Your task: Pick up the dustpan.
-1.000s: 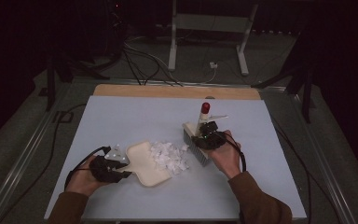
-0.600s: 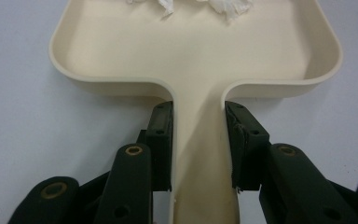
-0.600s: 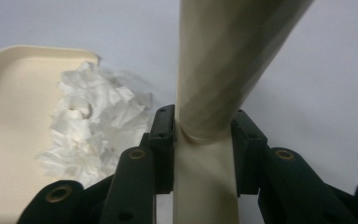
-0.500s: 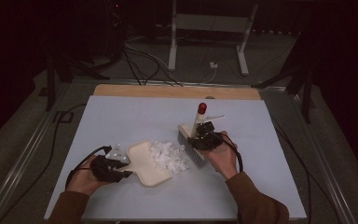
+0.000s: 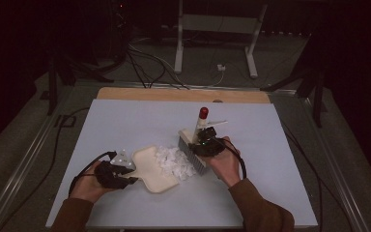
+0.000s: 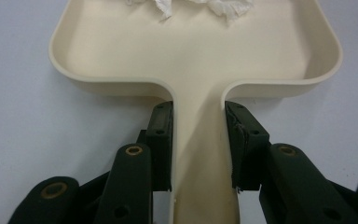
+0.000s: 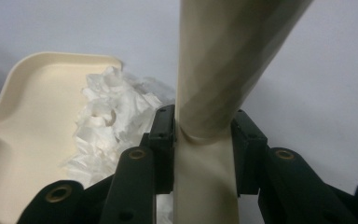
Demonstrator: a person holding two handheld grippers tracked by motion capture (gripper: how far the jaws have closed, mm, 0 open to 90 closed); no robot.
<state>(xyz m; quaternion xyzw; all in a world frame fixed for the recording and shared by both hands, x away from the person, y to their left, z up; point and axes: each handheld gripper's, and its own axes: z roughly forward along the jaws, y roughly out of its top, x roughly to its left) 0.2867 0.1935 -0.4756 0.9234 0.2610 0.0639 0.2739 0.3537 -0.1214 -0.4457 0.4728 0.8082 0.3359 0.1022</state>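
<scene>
On the pale bench [image 5: 125,121], the left tool [image 5: 118,173] grips the handle of a cream dustpan [image 5: 152,166], its jaws tight on both sides; the pan lies flat, just past the tool; white paper scraps [image 5: 176,162] sit at the pan's mouth, touching the brush [image 5: 193,145]; the right tool [image 5: 206,140] squeezes the brush's cream handle, which has a red tip in the high view; the right gripper view shows scraps piled beside the pan's edge.

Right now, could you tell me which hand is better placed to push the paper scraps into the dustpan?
Right: its gripper holds the brush against the paper scraps; the left gripper holds the dustpan.
</scene>
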